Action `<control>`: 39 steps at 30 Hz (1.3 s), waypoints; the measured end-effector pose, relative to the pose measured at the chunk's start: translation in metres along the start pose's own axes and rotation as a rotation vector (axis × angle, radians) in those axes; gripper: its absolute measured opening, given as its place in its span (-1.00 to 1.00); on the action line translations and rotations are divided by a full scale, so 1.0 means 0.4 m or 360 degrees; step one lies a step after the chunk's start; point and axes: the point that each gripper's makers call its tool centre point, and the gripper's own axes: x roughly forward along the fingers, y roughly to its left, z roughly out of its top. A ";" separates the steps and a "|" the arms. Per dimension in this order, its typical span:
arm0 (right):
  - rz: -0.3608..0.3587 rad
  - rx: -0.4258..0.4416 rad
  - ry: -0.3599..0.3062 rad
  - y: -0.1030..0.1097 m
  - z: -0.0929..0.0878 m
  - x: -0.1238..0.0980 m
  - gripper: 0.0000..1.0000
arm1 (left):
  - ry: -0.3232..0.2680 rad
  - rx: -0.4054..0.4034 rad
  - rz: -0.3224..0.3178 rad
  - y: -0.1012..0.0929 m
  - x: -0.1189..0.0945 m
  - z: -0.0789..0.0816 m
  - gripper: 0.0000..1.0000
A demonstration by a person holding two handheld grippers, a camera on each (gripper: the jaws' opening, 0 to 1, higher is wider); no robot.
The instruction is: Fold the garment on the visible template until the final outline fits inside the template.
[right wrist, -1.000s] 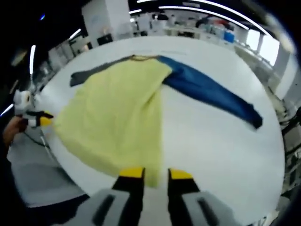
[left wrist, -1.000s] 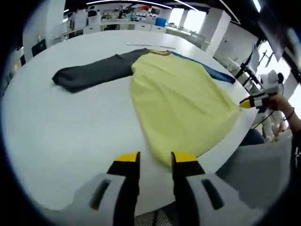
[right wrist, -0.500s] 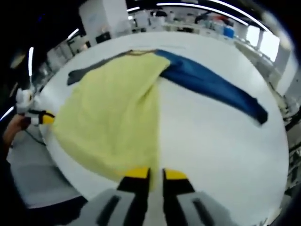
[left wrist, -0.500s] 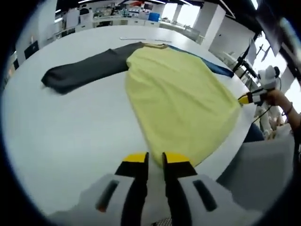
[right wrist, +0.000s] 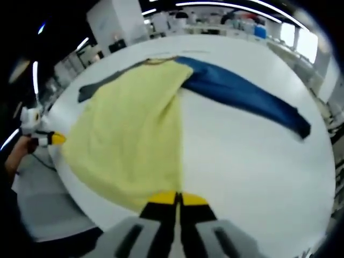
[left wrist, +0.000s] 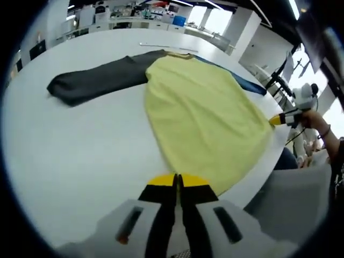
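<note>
A long-sleeved garment lies flat on the white table (left wrist: 70, 150), its yellow body (left wrist: 204, 113) running from the collar at the far end to the hem near me. Its dark grey sleeve (left wrist: 97, 83) stretches out to the left and its blue sleeve (left wrist: 247, 83) to the right. My left gripper (left wrist: 176, 181) is shut at the near hem corner, and the right gripper view shows it (right wrist: 54, 138) at the cloth's left edge. My right gripper (right wrist: 176, 199) is shut at the other hem corner, beside the yellow body (right wrist: 129, 134) and the blue sleeve (right wrist: 247, 99). It appears in the left gripper view (left wrist: 277, 120).
The hem lies close to the table's near edge (right wrist: 86, 212), where the person's grey clothing (left wrist: 301, 199) shows. A hand (left wrist: 314, 121) holds the right gripper. A thin pale strip (left wrist: 161, 45) lies beyond the collar. Desks and stands fill the room behind.
Both grippers' jaws have come together from open to shut at the hem corners. Both cameras have moved slightly closer to the hem. The garment lies as before.
</note>
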 end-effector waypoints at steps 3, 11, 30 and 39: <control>-0.0016 -0.0001 -0.0011 -0.003 0.005 -0.021 -1.00 | -0.0023 -0.0003 -0.0016 -0.003 -0.011 0.013 -1.00; -0.0025 0.0074 -0.0035 0.006 -0.005 -0.068 -1.00 | -0.0057 -0.0095 -0.0031 -0.003 -0.024 0.016 -1.00; -0.0092 0.0060 0.0064 0.013 -0.058 -0.062 -1.00 | -0.0008 -0.0160 -0.0031 -0.006 -0.018 -0.009 -1.00; -0.0084 0.0045 0.0039 0.009 -0.053 -0.071 -1.00 | 0.0011 -0.0240 -0.0056 -0.021 -0.036 -0.013 -1.00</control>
